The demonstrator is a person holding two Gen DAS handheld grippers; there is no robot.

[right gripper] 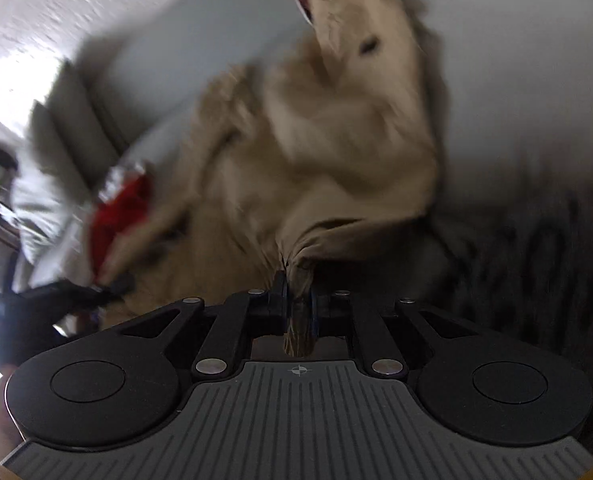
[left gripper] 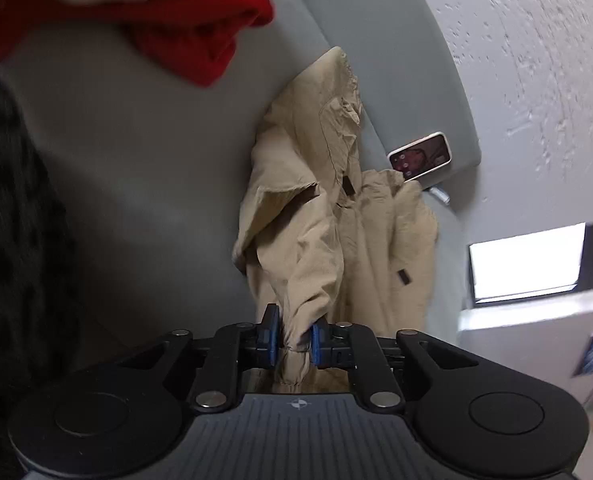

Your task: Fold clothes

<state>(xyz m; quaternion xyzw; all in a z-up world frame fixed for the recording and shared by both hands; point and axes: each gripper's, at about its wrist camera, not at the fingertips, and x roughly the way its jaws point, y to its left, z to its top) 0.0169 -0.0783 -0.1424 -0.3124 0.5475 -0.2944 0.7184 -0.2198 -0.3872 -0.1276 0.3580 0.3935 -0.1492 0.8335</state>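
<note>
A grey bed carries the tan garment, smeared by blur in the right view. A red cloth is cut off at top. The garment's edge half-hides a phone. The left hand-held gripper and right hand-held gripper each pinch a bunched fold of it.

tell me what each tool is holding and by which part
Both hold the tan jacket: the left tool pinches a gathered cuff-like end, the right tool a bunched edge; which part is unclear.

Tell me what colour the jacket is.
Beige, or light tan. The jacket shows best in the left wrist view.
</note>
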